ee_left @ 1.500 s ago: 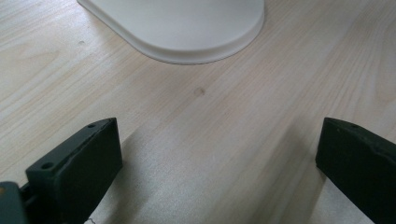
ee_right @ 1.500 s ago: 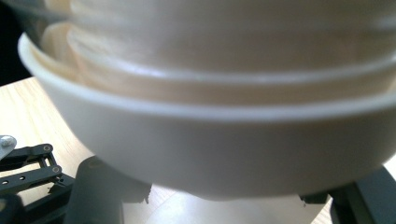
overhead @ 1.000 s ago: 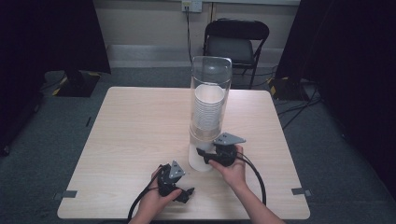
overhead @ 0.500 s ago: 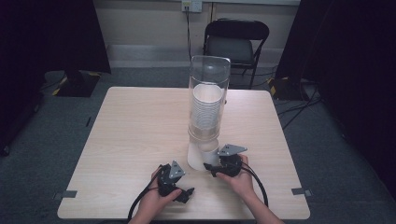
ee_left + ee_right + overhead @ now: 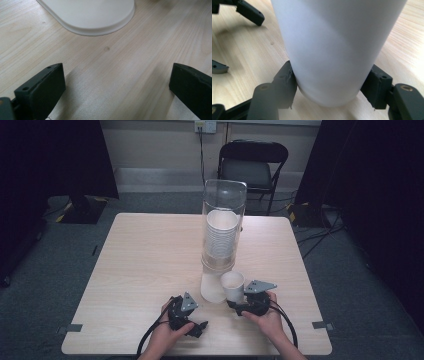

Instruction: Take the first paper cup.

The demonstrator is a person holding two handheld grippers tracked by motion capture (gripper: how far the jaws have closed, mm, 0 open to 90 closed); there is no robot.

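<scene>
Gripping a white paper cup (image 5: pixel 233 285) near its base, the right gripper (image 5: pixel 237 303) sits in the lower middle of the high view, its jaws clamped on the cup's two sides (the right gripper view shows both pads pressed against the wall). The cup stands upright, mouth up, just to the right of the cup dispenser (image 5: pixel 223 227), a tall clear tube with a stack of white cups inside, on a pale base (image 5: pixel 92 15). Lower left of the cup, the left gripper (image 5: pixel 199 327) lies low over the wooden table (image 5: pixel 145 255), its jaws wide apart with nothing but tabletop between them. Behind the table, at the top of the frame, stands a black folding chair (image 5: pixel 254 162).
</scene>
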